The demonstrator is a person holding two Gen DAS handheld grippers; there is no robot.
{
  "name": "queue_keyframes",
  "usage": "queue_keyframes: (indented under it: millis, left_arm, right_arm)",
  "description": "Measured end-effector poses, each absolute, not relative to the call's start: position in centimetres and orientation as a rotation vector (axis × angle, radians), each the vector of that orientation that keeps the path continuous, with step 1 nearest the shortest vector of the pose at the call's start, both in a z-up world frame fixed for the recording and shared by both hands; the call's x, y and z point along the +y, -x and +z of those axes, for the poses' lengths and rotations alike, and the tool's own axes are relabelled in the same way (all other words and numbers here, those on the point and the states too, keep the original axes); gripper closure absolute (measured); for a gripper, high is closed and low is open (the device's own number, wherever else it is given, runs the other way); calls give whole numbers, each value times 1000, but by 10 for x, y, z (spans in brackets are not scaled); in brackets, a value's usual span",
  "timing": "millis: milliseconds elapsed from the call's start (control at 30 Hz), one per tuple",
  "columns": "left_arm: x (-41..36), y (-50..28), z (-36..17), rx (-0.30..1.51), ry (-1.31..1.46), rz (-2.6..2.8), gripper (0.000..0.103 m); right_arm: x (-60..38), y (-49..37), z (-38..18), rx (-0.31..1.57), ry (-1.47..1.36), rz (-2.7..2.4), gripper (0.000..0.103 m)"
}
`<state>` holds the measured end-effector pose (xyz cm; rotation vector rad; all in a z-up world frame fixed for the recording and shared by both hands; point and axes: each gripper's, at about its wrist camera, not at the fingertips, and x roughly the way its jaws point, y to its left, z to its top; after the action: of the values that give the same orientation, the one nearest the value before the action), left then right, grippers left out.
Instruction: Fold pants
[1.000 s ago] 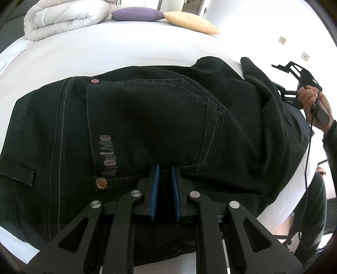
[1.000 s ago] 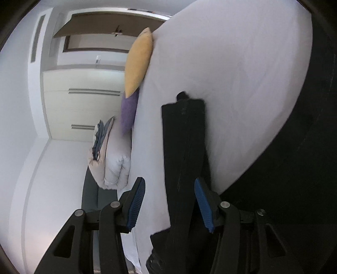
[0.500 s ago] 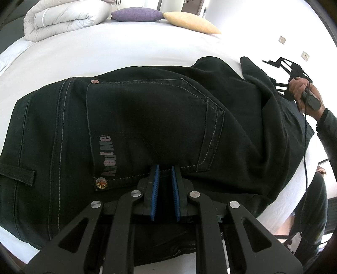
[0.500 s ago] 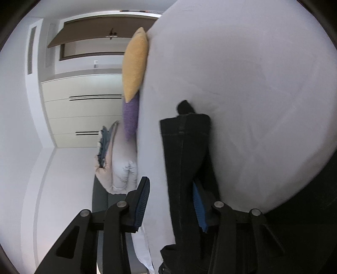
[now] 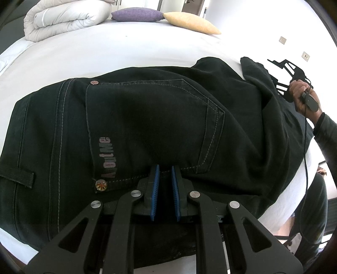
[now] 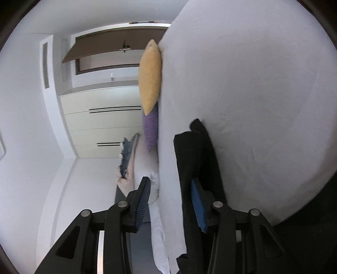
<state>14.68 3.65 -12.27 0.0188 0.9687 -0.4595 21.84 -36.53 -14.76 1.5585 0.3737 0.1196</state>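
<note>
Left gripper [image 5: 165, 185]: the two blue pads [image 5: 155, 189] stand close together with only a narrow gap, tips pressed down on the black pants [image 5: 147, 118] just below the stitched back pocket [image 5: 151, 122]. Dark fabric shows in the gap, but it cannot be told whether a fold of cloth is pinched there.

Right gripper [image 6: 170, 202]: the jaws have just been closing. A strip of the pants [image 6: 193, 164], a leg end standing on edge, lies between them. The right-hand pad [image 6: 198, 206] touches the cloth; the left-hand pad [image 6: 143, 202] stands clear of it, with the bed visible in the gap. The strip is not clamped.

From the left wrist view, the right gripper [image 5: 284, 69] appears at the far right edge of the pants, held in the person's hand [image 5: 303, 97], with a dark sleeve [image 5: 328, 134] behind it.

The pants lie flat across the white bed [image 5: 105, 50], seat side up, with pale lettering beside a round rivet [image 5: 101, 185] at the pocket corner.

At the far end of the bed lie a purple cushion [image 5: 137, 14], a yellow cushion [image 5: 189, 22] and a rolled white duvet [image 5: 67, 18]. Beyond the bed stands a pale wardrobe [image 6: 101, 124].
</note>
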Motion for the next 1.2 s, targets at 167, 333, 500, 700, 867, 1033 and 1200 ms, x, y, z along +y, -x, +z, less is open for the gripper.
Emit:
queue_keyframes:
  millis: [167,333,500,700,867,1033,1200]
  left_arm:
    - [34,-148,-123,972,-23,-460,91]
    - [35,-148,-123,971,-23,-460,91]
    - [34,-147,-123,971,-24,-460,91]
    - [34,-148,-123,969,-26,-457,91]
    - [36,-148,-123,969,-16,-463,91]
    - [49,-151,-123,984,45,-486,91]
    - [56,-155,-122,1005,65,-495,91]
  right_arm:
    - [-367,-223,-150,375,-1551,123,71]
    - [-372,-224,-162,397,-1576,69,72]
    - [-371,-234,-161,490,-1503,37,95]
    - [-374,-214,-114,470,-1351,-45,99]
    - [-390,-142,-53,355,-1237,-124,99]
    - [-388,-26,-53,310,-1234,-283,99]
    - [-394,60,-128,330,-1424,-460,100]
